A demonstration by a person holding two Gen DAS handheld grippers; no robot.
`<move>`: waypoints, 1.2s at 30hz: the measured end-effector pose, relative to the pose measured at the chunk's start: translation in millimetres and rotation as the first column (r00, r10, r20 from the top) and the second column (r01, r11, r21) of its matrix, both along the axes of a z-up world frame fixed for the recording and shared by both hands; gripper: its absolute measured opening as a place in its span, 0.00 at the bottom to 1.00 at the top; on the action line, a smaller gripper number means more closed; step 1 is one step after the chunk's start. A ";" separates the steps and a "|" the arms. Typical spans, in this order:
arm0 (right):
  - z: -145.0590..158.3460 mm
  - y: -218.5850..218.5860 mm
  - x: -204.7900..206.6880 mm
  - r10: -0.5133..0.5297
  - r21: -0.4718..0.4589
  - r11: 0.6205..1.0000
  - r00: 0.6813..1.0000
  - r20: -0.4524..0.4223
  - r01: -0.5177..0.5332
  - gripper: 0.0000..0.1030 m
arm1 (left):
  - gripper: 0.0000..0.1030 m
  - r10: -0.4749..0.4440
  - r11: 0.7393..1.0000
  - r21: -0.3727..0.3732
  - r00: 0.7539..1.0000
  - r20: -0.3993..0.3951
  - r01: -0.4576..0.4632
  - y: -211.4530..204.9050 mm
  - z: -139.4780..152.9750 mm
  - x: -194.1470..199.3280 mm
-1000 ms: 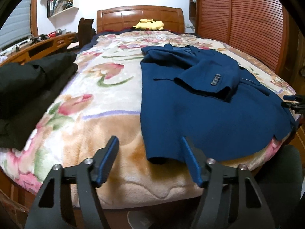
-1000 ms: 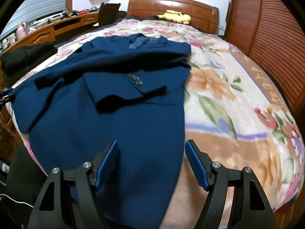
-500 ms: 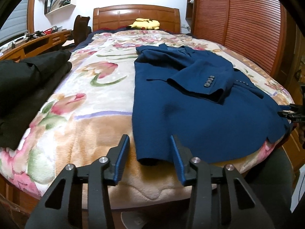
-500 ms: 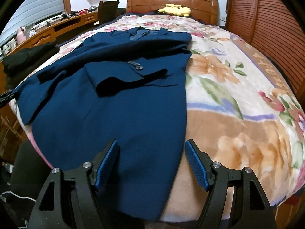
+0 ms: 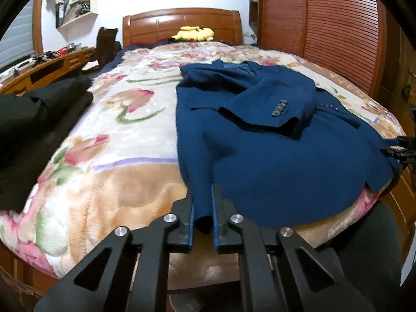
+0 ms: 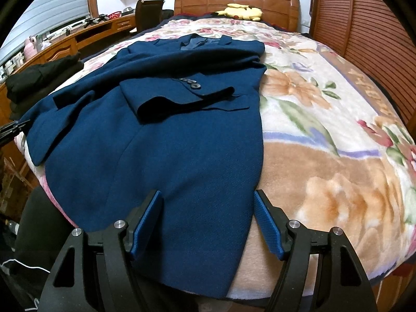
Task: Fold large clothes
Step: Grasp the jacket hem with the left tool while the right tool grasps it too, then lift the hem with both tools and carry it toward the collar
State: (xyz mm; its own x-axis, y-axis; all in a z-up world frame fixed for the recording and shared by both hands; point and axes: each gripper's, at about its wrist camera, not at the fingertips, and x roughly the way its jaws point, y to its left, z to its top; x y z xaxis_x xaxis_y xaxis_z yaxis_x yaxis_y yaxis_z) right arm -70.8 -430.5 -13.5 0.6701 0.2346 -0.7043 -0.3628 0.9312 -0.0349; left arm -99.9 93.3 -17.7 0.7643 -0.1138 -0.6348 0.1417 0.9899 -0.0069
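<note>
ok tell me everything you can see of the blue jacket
The blue jacket is a dark blue suit jacket of textured woven cloth, lying flat on the floral blanket, collar toward the headboard. One sleeve, with four cuff buttons, is folded across it. The left gripper is shut on its hem corner; the right gripper is open at the hem.

The jacket (image 5: pixel 273 161) lies on the bed (image 5: pixel 124 176), collar toward the headboard (image 5: pixel 182 23), one sleeve (image 5: pixel 270 109) folded across it. Its near hem corner sits between the left gripper (image 5: pixel 202 215) fingers. Folded clothes (image 5: pixel 33 119) lie at the bed's left edge; a plush toy (image 5: pixel 193 33) rests by the headboard.
</note>
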 end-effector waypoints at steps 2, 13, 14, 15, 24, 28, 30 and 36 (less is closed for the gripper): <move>2.0 0.9 -1.4 -0.010 -0.007 1.000 1.000 -0.005 0.010 0.70 | 0.09 0.009 1.000 -0.007 1.000 0.007 -0.009 0.9 2.2 -3.5; 1.6 -1.6 -10.8 0.001 0.010 1.000 1.000 -0.012 -0.001 0.68 | 0.09 -0.005 1.000 0.019 1.000 0.014 0.005 -4.8 2.4 -11.6; 1.5 -1.3 -11.4 0.002 0.011 1.000 1.000 -0.011 -0.002 0.66 | 0.09 -0.005 1.000 0.012 1.000 0.013 0.005 -3.9 2.4 -11.6; 1.6 -1.3 -12.2 0.006 0.014 1.000 1.000 -0.011 -0.005 0.65 | 0.09 -0.006 1.000 0.009 1.000 0.014 0.006 -3.8 2.5 -11.5; 24.4 1.3 -26.0 0.019 0.035 0.999 0.994 0.108 -0.023 0.06 | 0.08 -0.023 1.000 -0.005 0.994 0.110 0.024 -9.0 35.7 -21.8; 55.6 0.0 -33.3 0.005 0.045 0.999 0.978 0.211 -0.015 0.05 | 0.07 -0.028 0.999 -0.020 0.985 0.170 0.032 -7.7 66.9 -20.9; 73.9 -1.6 -35.4 0.006 0.058 0.998 0.970 0.245 -0.021 0.05 | 0.07 -0.028 0.999 -0.036 0.981 0.192 0.036 -6.2 80.2 -19.9; 120.5 3.9 -46.9 0.029 0.039 0.998 0.945 0.325 -0.044 0.05 | 0.07 -0.044 0.998 -0.040 0.962 0.268 0.057 -9.1 117.1 -22.7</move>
State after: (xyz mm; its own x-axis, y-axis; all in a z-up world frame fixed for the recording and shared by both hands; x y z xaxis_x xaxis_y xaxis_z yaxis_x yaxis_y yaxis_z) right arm -117.7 -426.5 107.0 0.8505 0.2900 -0.4389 -0.3731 0.9207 -0.1145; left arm -122.6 84.3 99.4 0.8976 -0.1813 -0.4018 0.1944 0.9809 -0.0083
